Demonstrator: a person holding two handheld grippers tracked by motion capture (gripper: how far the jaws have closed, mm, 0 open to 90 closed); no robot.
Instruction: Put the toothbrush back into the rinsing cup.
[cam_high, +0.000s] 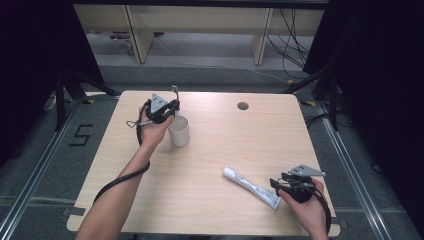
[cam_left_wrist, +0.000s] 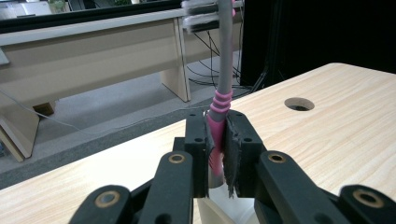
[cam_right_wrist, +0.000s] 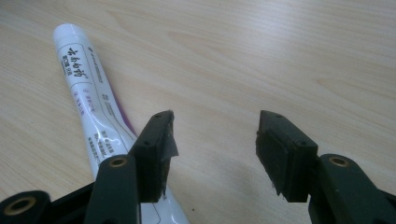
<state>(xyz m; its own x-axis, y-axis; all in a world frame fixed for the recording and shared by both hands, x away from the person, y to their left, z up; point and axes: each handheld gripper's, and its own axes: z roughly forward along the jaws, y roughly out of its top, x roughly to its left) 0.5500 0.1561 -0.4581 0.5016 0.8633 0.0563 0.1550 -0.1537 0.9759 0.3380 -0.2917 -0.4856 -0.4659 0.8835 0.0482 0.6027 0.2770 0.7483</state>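
My left gripper is shut on a grey and pink toothbrush, held upright with its bristle head at the top. It hovers right over a white cup standing on the wooden table; the cup's rim peeks out below the jaws. A white toothpaste tube lies flat near the table's front right. My right gripper rests by the tube's near end, open, its left jaw over the tube and nothing between the pads.
A round cable hole is set in the table's far side. Beyond the table stand pale wooden benches with loose cables on the floor. Black curtains hang at both sides.
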